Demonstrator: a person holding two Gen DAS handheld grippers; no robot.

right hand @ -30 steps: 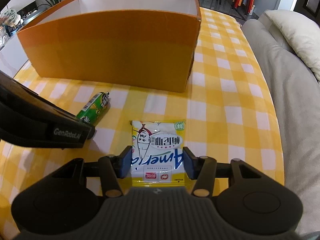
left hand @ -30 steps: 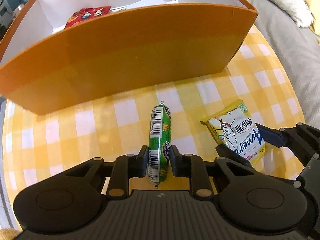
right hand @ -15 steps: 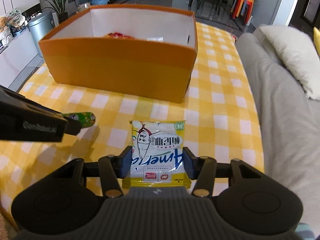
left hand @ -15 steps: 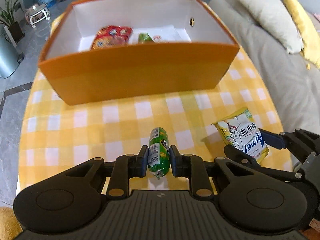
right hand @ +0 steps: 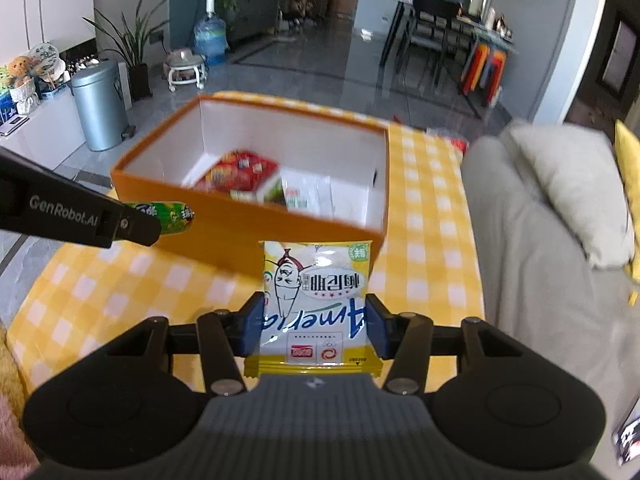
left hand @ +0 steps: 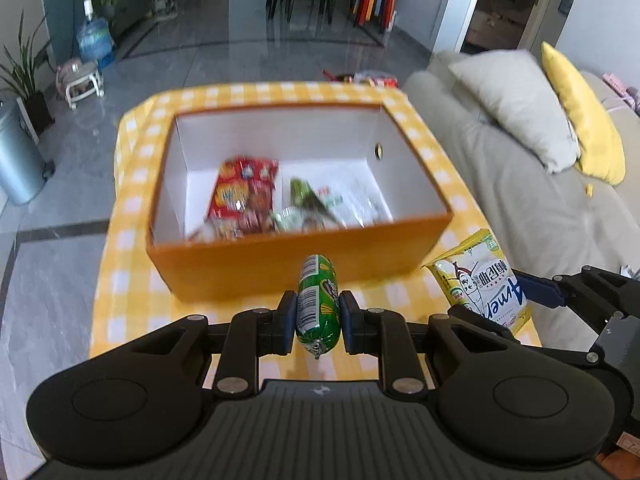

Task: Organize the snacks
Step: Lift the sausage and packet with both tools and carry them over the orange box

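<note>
As we lift clear of the counter (left hand: 120,280), left claw (left hand: 318,312) pinches the sausage (left hand: 318,300), right claw (right hand: 314,326) the packet (right hand: 316,288), box (left hand: 288,268) interior now visible.

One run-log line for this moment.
left gripper: shut on green sausage | right gripper: shut on yellow packet | orange box: ahead

- The right gripper (right hand: 314,320) holds a flat yellow and white plastic snack packet (right hand: 316,300) between its blue pads, above the yellow and white checked tablecloth (right hand: 432,216).
- Behind it stands an open orange cardboard box (right hand: 224,224) with white inside and blurred packets.
- At left, the black left gripper (right hand: 132,222) holds a green sausage-shaped snack (right hand: 172,214).
</note>
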